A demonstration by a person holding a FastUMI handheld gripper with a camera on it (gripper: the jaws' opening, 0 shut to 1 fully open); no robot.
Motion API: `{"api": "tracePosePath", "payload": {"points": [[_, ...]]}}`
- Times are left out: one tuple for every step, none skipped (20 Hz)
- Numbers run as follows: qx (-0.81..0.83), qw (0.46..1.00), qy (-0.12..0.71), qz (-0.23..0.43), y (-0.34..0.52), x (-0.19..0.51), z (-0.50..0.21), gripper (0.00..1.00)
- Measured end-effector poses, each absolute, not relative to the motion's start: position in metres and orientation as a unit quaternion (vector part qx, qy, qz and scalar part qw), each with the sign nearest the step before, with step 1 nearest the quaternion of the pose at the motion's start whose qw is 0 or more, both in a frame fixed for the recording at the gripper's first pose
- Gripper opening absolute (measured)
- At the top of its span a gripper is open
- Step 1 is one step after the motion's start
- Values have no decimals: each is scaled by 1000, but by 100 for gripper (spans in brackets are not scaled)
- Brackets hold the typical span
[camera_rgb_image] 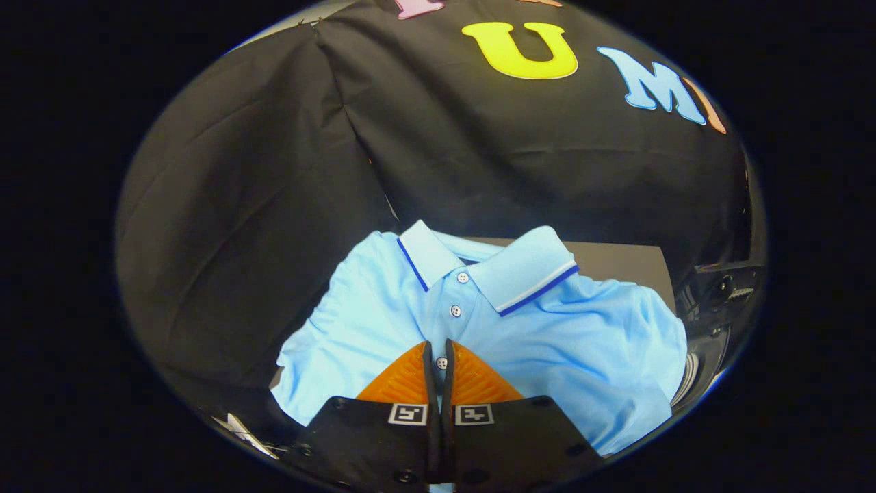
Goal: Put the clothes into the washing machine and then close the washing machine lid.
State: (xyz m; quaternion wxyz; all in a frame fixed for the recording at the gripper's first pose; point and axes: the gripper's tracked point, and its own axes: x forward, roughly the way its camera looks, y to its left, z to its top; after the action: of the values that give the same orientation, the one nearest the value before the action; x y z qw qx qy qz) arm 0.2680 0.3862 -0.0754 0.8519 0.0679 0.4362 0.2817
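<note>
Gripper [439, 356]: I see its fingers nearly together, pinching the shirt's button strip.
Shirt [582, 342]: light blue polo, collar [527, 274] beyond the fingers, lying on a dark surface [629, 263].
Backdrop: black cloth.

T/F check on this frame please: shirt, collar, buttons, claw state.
1. The shirt is light blue. True.
2. Its collar is plain, with no trim. False: it has a white and dark blue stripe along the edge.
3. The claw is wide open. False: its fingers are nearly together, with a thin strip of the shirt's button placket between them.
4. Buttons run down the shirt front just ahead of the claw. True.
5. The shirt hangs on a hanger. False: it lies rumpled on a surface.
</note>
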Motion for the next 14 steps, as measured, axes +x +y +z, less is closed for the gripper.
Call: {"api": "tracePosePath", "payload": {"points": [[64, 855, 429, 286, 387, 269, -71, 1], [66, 859, 419, 288, 388, 270, -63, 1], [71, 862, 411, 289, 388, 270, -57, 1], [81, 861, 407, 295, 390, 269, -51, 1], [90, 862, 401, 297, 391, 269, -45, 1], [92, 863, 396, 300, 392, 269, -38, 1], [88, 865, 392, 301, 390, 270, -34, 1], [89, 869, 382, 302, 388, 271, -26, 1], [88, 871, 375, 307, 388, 272, -19, 1], [91, 872, 366, 311, 390, 273, -11, 1], [89, 871, 366, 314, 391, 272, -8, 1], [79, 873, 366, 313, 390, 272, -8, 1], [71, 875, 363, 312, 390, 271, -10, 1], [66, 875, 365, 312, 390, 270, -12, 1]]}}
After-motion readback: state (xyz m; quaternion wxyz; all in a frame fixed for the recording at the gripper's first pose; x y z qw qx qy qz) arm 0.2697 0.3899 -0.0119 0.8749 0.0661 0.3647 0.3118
